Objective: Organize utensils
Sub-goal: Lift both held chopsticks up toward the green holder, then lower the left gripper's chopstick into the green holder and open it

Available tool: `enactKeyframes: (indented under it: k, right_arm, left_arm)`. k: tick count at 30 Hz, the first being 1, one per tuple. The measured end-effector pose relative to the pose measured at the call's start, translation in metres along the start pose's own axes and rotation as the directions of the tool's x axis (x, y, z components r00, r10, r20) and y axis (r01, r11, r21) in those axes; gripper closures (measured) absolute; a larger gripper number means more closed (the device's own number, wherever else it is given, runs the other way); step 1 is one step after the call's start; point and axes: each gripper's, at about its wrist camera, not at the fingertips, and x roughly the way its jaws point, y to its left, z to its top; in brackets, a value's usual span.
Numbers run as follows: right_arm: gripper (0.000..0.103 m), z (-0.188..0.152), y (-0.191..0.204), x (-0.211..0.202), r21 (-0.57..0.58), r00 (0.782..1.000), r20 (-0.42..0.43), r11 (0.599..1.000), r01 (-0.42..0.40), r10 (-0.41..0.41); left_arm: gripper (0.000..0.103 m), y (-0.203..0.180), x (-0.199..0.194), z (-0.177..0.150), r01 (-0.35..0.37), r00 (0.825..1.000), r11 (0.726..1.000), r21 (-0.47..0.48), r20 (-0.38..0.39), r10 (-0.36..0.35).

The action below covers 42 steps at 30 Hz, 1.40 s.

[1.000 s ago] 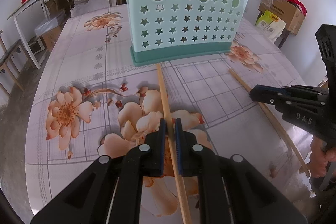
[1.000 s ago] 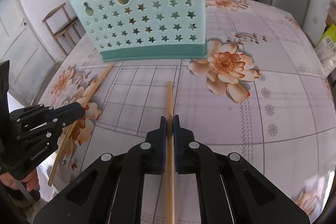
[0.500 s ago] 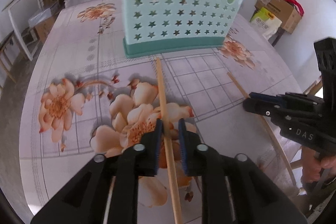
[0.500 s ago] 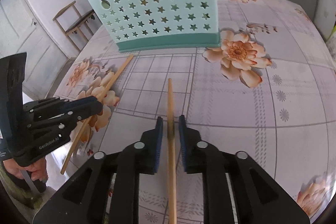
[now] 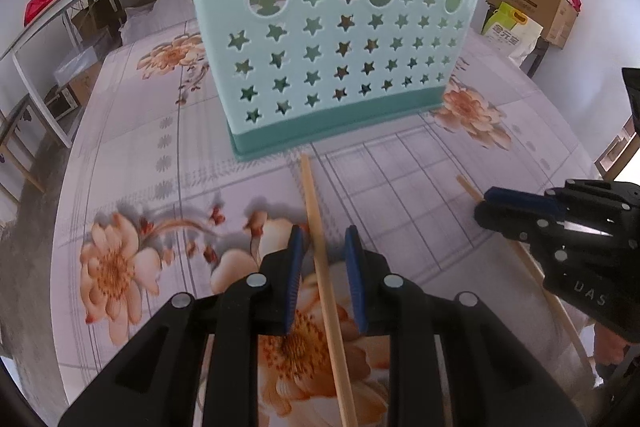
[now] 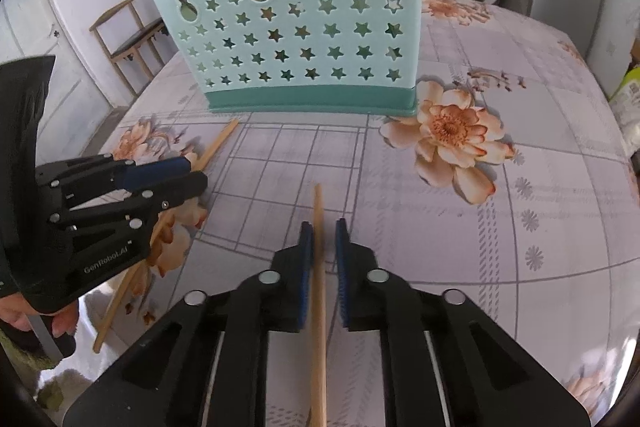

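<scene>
Wood chopsticks straddled, neither gripped.
Left gripper [image 5: 322,247] just opened, slack round left chopstick [image 5: 310,195]; right gripper [image 6: 322,239] just closing on right chopstick [image 6: 318,203], seemingly unclamped. Clamping is needed before the holder [image 6: 304,95] ahead.

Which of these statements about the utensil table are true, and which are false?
1. A chopstick lies between the fingers of the left hand-held gripper. True; its jaws have just been opening and stand clear of it.
2. The teal utensil holder lies on its side. False: it stands upright on the tablecloth.
3. A spoon lies between the fingers of the right hand-held gripper. False: a second chopstick lies there; the jaws have just been closing but show a gap.
4. The tablecloth carries a flower print. True.
</scene>
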Motion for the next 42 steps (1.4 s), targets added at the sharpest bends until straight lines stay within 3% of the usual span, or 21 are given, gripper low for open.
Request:
enactKeyframes:
  k: [3, 7, 11, 16, 23, 33, 37, 40, 42]
  right_arm:
    - [0.099, 0.002, -0.003, 0.002, 0.008, 1.000, 0.004, 1.000, -0.005, 0.005]
    - [0.099, 0.009, -0.008, 0.003, 0.037, 1.000, 0.010, 0.999, -0.026, 0.026]
    - [0.099, 0.023, -0.015, -0.008, 0.075, 0.997, 0.056, 0.995, -0.063, 0.059]
    - [0.099, 0.041, -0.024, -0.035, 0.114, 0.985, 0.142, 0.987, -0.116, 0.100]
    - [0.099, 0.043, -0.027, -0.061, 0.124, 0.974, 0.202, 0.983, -0.134, 0.107]
    - [0.099, 0.039, -0.029, -0.068, 0.131, 0.970, 0.219, 0.982, -0.137, 0.106]
    - [0.099, 0.037, -0.030, -0.070, 0.136, 0.970, 0.222, 0.981, -0.134, 0.102]
    - [0.099, 0.036, -0.032, -0.070, 0.143, 0.970, 0.222, 0.981, -0.133, 0.099]
    - [0.099, 0.036, -0.033, -0.071, 0.146, 0.970, 0.222, 0.980, -0.134, 0.099]
  left_arm:
    - [0.084, -0.002, 0.003, 0.003, -0.011, 1.000, 1.000, 0.012, 0.011, 0.011]
    - [0.095, -0.001, 0.006, 0.007, -0.030, 0.999, 0.999, 0.014, 0.020, 0.029]
    - [0.096, -0.001, 0.006, 0.007, -0.030, 0.999, 0.999, 0.024, 0.022, 0.029]
    - [0.096, 0.001, -0.007, 0.006, 0.010, 0.999, 1.000, 0.004, 0.044, -0.010]
    - [0.097, 0.011, -0.056, 0.009, 0.112, 0.983, 0.992, -0.058, 0.155, -0.101]
    - [0.097, 0.037, -0.134, 0.015, 0.218, 0.922, 0.971, -0.100, 0.349, -0.171]
    - [0.097, 0.044, -0.156, 0.023, 0.247, 0.889, 0.963, -0.107, 0.421, -0.181]
    - [0.097, 0.047, -0.173, 0.035, 0.273, 0.858, 0.956, -0.104, 0.475, -0.194]
    - [0.097, 0.049, -0.190, 0.047, 0.296, 0.820, 0.951, -0.093, 0.535, -0.203]
